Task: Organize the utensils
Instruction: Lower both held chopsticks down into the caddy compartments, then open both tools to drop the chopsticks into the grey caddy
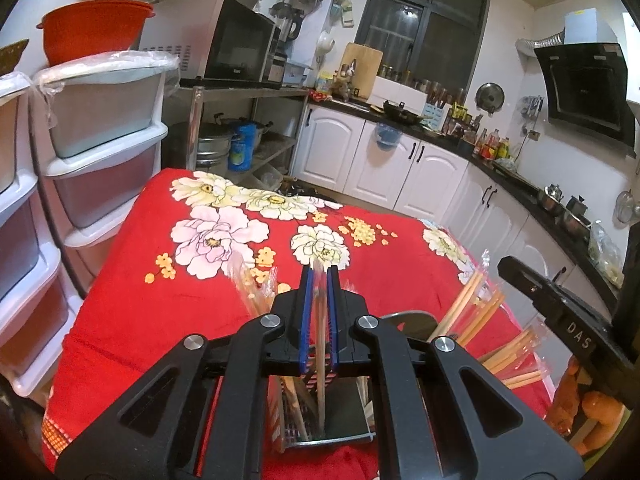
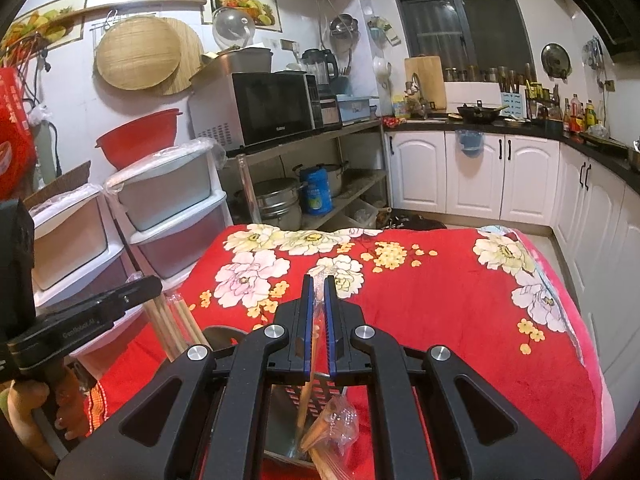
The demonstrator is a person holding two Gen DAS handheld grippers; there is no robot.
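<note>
My left gripper (image 1: pixel 319 276) is shut on a plastic-wrapped pair of chopsticks (image 1: pixel 321 360) that hangs down into a perforated metal utensil holder (image 1: pixel 352 412) on the red floral tablecloth (image 1: pixel 400 264). More wrapped chopsticks (image 1: pixel 472 308) fan out to the right, beside a black finger (image 1: pixel 520 280) of the right gripper. In the right wrist view my right gripper (image 2: pixel 319 280) is shut on another wrapped chopstick pair (image 2: pixel 308 384) standing in the same holder (image 2: pixel 280 420). Loose chopsticks (image 2: pixel 172 320) stick up at the left, behind a finger (image 2: pixel 132 292) of the left gripper.
Stacked plastic drawers (image 1: pixel 100 128) (image 2: pixel 172 200) stand against the table's left side. A metal shelf with a microwave (image 2: pixel 276 108) is behind them. White cabinets (image 2: pixel 500 176) run along the back and right. Crumpled plastic wrap (image 2: pixel 340 420) lies at the holder. A hand (image 1: pixel 592 412) shows at the lower right.
</note>
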